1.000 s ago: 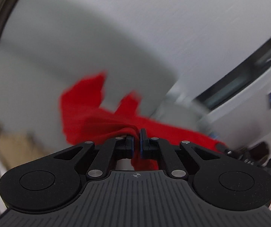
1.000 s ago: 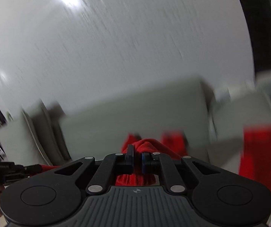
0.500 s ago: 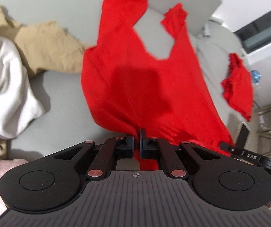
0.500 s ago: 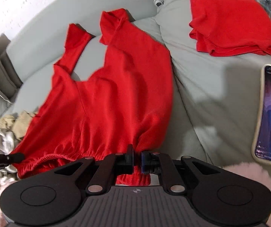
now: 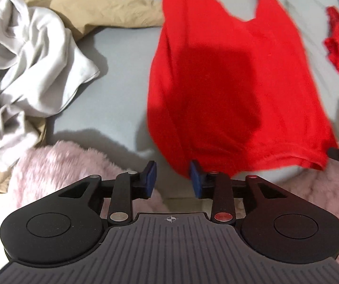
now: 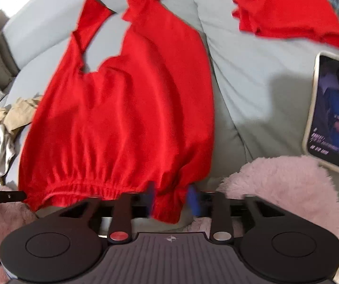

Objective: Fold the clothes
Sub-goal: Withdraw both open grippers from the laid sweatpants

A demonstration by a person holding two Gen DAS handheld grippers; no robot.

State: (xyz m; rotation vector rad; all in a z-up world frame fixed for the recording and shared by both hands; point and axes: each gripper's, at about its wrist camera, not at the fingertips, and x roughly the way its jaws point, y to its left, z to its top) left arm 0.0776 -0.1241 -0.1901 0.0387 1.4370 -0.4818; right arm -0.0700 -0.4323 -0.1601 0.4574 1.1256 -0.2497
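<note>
Right wrist view: red top [image 6: 127, 108] spread flat on the sofa [image 6: 252, 90] for folding — both grippers, left gripper [image 5: 173, 182] and right gripper [image 6: 171, 200], are opening, letting its hem go.

Sleeveless top [image 6: 127, 108]: lies spread flat on the sofa seat [image 6: 247, 90], straps toward the backrest [image 6: 51, 7], gathered hem toward the seat's front edge. Folded garment [image 6: 287, 7]: on the seat to the right of the top, apart from it, nearer the backrest. Phone [image 6: 330, 113]: on the seat right of the top, in front of the folded garment. Crumpled pale garment [image 5: 22, 54]: on the seat left of the top, apart from it. Tan garment [image 5: 103, 7]: partly under and behind the pale one, its edge just beside the top's side. Fluffy blanket [image 5: 63, 168]: along the front edge of the seat, before the hem, at both corners.
</note>
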